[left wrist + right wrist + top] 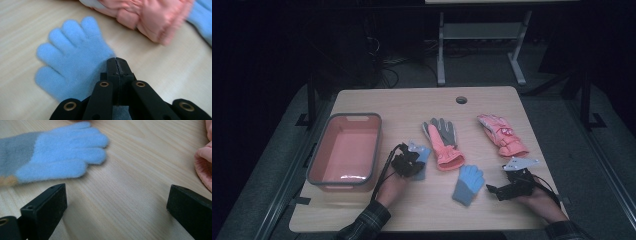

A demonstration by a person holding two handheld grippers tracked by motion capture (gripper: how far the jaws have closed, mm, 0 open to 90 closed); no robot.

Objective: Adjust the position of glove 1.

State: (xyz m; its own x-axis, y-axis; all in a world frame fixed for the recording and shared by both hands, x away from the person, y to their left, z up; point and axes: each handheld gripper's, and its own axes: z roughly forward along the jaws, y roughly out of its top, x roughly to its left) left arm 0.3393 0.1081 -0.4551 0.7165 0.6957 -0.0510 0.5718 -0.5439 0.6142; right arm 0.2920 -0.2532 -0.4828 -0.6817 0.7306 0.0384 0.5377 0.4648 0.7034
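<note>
On the wooden table (377,102), the left gripper (117,65) pinches a blue glove (72,55) tightly, the coral glove (150,17) just ahead, while the right gripper (116,205) gapes empty.

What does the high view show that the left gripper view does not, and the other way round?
High view: the pink bin, the second pink glove and the right gripper, jaws open. Left gripper view: up close, the left gripper with jaws shut on the edge of the blue glove. Both: that blue glove, the pink and grey glove beside it, and the table.
</note>
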